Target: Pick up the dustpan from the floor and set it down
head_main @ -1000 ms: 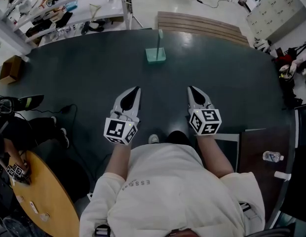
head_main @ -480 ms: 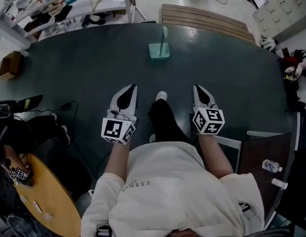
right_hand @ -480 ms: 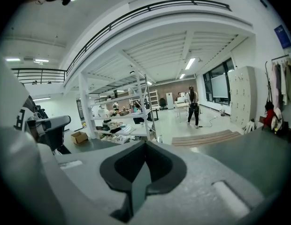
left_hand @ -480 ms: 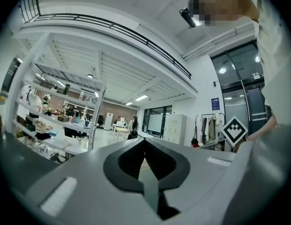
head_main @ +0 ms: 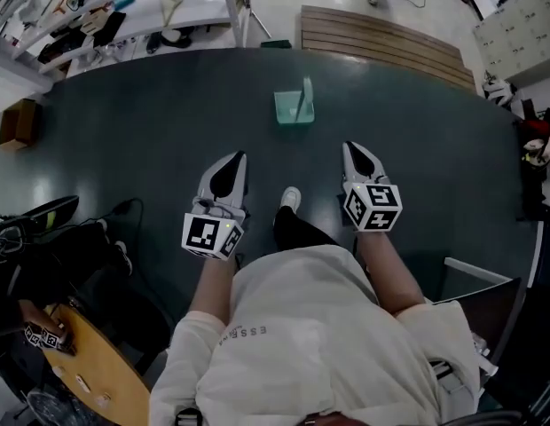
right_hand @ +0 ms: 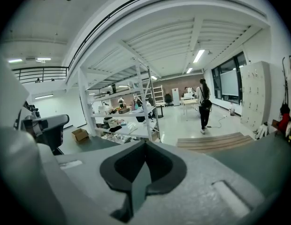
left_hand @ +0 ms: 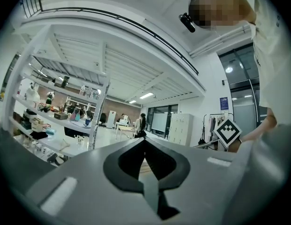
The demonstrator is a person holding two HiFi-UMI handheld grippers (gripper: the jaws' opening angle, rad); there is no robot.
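Note:
The dustpan (head_main: 294, 107) is pale green with an upright handle and stands on the dark floor ahead of me in the head view. My left gripper (head_main: 237, 157) and right gripper (head_main: 349, 147) are held side by side at waist height, pointing forward, well short of the dustpan. Both are shut with nothing between their jaws. In the left gripper view my left gripper (left_hand: 144, 138) has its tips meeting, and my right gripper (right_hand: 144, 142) shows the same in its own view. Neither gripper view shows the dustpan.
A white shelving rack (head_main: 124, 7) with clutter stands at the back left, and a slatted wooden platform (head_main: 381, 38) lies beyond the dustpan. A cardboard box (head_main: 16, 124) sits at far left. A round wooden table (head_main: 89, 371) and a chair (head_main: 35, 216) are at my left.
I have walked forward: the dustpan sits lower and nearer in the head view, and both grippers have come closer to it. Both stayed shut.

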